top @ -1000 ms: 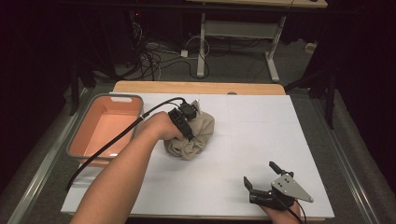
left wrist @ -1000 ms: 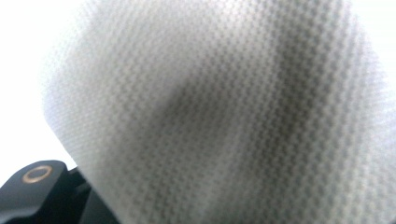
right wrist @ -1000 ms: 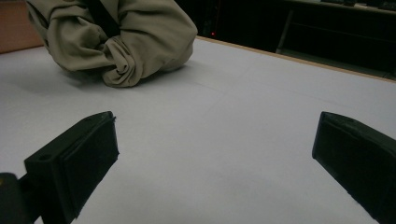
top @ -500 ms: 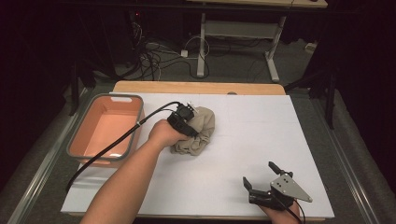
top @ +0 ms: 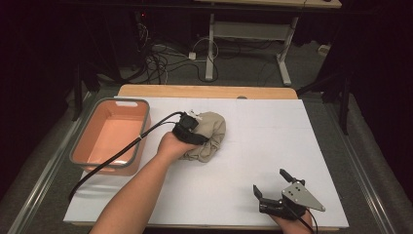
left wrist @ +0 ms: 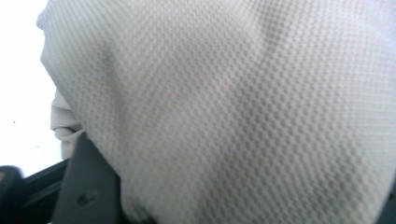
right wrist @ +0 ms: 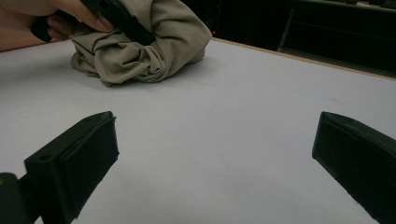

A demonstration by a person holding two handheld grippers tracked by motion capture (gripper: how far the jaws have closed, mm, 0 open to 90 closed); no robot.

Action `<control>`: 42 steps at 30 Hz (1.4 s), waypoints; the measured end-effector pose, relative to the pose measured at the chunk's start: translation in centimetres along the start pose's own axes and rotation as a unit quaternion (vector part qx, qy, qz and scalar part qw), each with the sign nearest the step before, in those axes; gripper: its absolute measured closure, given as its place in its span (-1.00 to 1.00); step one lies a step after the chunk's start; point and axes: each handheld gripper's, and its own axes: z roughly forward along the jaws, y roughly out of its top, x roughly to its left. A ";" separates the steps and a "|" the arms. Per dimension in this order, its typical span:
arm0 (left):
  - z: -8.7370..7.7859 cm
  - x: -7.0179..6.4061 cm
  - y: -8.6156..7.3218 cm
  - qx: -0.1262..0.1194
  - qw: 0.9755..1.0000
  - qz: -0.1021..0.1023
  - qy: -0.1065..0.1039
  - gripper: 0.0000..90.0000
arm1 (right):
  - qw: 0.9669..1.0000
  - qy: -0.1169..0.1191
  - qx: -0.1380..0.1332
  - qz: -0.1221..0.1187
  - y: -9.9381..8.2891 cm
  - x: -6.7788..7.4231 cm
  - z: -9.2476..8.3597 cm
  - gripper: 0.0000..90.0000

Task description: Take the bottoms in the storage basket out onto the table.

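Cloth: the bundled beige cloth (top: 207, 136) lies on the desk (top: 253, 146), just right of the bin and left of the desk's middle.
Left gripper: the left gripper (top: 191, 130) is pushed down into the left side of the bundle; its jaws have just been opening, with fabric between them and draped over them in the left gripper view.
Grip: whether the pads now press on the cloth I cannot tell; the weave hides them.
Change: compared with a second ago, the bundle sits lower and flatter on the desk, and the hand has sunk with it.
Meaning: this looks like a set-down and release on the desk, or a re-grip, rather than a carry to the bin.
Right gripper: the right gripper (top: 272, 187) rests at the near right edge, jaws spread wide over bare desk, well apart from the cloth.
Cloth texture: fine honeycomb knit, soft, matte, gathered in rounded folds (right wrist: 140, 51).
Bin: an orange bin (top: 141, 134) with a grey rim, rectangular with rounded corners, stands at the far left.
Desk surface: smooth white sheet over a wooden top, flat and matte.
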 end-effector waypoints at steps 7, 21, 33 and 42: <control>0.0 0.2 -0.3 -0.006 1.000 -0.001 0.004 -0.34 | 1.000 0.000 0.000 -0.001 0.0 0.0 0.0 -0.98; 0.0 0.3 -0.2 0.001 1.000 -0.014 0.010 -0.80 | 1.000 -0.001 0.000 0.001 0.0 -0.1 -0.1 -0.98; -1.7 -0.2 0.0 -0.014 1.000 -0.017 0.015 -1.00 | 1.000 -0.002 -0.001 0.000 0.1 -0.1 -0.1 -0.98; -3.8 -0.6 -1.6 -0.044 0.999 -0.011 0.024 -1.00 | 1.000 0.000 -0.004 -0.001 0.2 -0.1 -0.2 -0.98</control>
